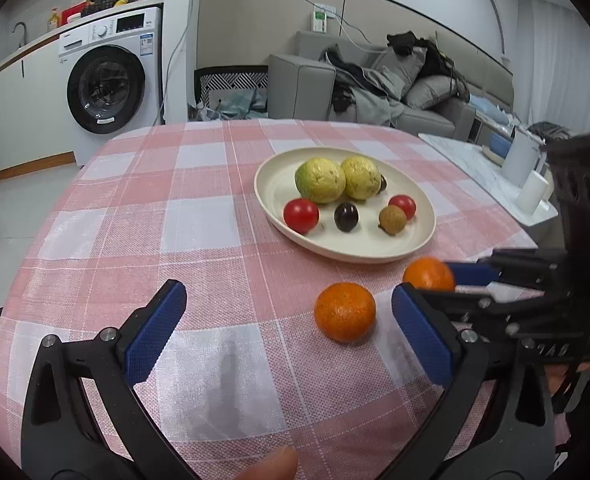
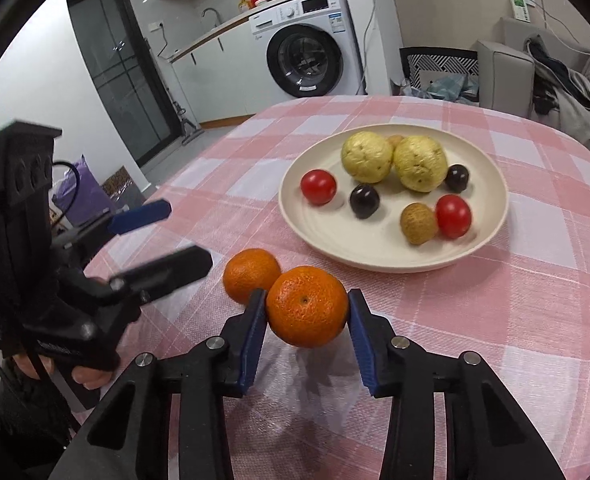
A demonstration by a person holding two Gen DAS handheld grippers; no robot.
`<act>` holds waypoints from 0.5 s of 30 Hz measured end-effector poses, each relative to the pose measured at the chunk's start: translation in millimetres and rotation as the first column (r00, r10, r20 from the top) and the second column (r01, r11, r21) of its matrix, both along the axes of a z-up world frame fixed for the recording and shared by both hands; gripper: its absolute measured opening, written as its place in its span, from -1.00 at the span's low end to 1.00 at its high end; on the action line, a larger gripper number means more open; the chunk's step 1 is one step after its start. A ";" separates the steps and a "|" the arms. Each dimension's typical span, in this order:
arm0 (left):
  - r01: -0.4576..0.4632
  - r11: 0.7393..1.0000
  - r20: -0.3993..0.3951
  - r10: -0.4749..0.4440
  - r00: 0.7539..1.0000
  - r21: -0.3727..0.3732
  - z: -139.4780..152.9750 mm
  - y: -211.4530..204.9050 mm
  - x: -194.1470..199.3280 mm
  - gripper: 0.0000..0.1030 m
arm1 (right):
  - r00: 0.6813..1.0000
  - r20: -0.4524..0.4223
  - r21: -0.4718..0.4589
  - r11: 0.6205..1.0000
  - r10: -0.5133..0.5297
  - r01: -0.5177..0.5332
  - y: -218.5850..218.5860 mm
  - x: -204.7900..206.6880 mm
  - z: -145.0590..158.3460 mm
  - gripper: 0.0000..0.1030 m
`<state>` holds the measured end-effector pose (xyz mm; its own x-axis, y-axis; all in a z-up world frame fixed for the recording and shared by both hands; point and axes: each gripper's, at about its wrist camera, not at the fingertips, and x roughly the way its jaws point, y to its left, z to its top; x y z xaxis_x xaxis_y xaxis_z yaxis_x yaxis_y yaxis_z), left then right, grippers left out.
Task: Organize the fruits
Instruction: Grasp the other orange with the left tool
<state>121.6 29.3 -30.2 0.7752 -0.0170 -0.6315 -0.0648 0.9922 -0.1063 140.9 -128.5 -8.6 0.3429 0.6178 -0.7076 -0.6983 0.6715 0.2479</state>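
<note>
The right gripper (image 2: 307,316) holds 1 orange (image 2: 307,306) between its blue pads, both pressed to its sides, just above the pink checked tablecloth (image 2: 495,320). A 2nd orange (image 2: 249,274) lies on the cloth, touching or just behind the first. The left gripper (image 1: 283,328) stands wide and empty. The cream plate (image 2: 335,236) beyond carries 2 yellow-green fruits, 2 red ones, 2 dark ones and what may be a longan.

even indoor light, soft shadows on tablecloth (image 1: 215,208), fisheye bending, dark vignette corners.
</note>
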 end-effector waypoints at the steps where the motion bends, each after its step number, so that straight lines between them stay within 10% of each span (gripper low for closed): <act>1: 0.005 1.000 -0.012 -0.005 1.000 0.001 -1.5 -1.6 1.4 0.99 | 1.000 0.000 0.004 1.000 -0.008 0.008 -3.2 1.3 1.2 -0.20; 15: 0.045 0.996 -0.157 -0.057 0.986 -0.082 -23.6 -4.5 22.0 0.90 | 0.998 0.019 0.014 0.998 -0.059 0.059 -20.9 14.0 10.9 -0.20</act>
<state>143.7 24.8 -53.8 0.6619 -0.1081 -0.7418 -0.0368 0.9837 -0.1762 154.8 -149.4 2.3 0.3923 0.6056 -0.6924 -0.6625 0.7082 0.2440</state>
